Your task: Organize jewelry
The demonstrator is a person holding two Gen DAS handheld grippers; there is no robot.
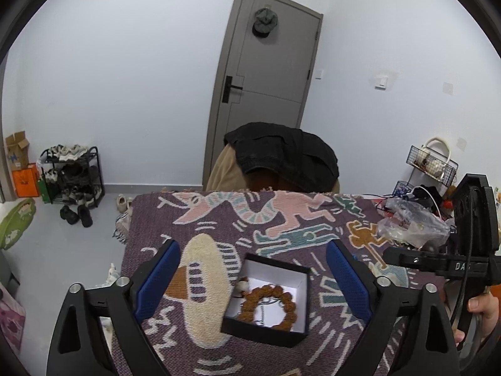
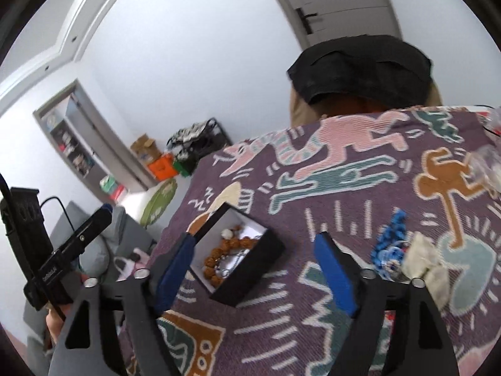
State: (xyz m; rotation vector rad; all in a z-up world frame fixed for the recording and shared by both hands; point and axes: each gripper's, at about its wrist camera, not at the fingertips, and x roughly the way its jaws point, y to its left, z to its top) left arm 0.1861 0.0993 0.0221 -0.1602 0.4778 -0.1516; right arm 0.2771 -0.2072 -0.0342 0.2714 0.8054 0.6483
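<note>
Open black box (image 1: 267,297) with brown bead bracelet (image 1: 266,308) seen centred ahead of left gripper (image 1: 253,285); right gripper (image 2: 255,269) beside box; both jaws wide, empty.

The left wrist view looks forward and slightly down between its blue-padded fingers, close above the purple patterned woven blanket (image 1: 281,219), facing a grey door (image 1: 269,62). The right wrist view is tilted, looks more steeply down from the right, and is equally near. Both share the open black cardboard box with white lining (image 1: 266,329) (image 2: 247,269) and the blanket.
</note>
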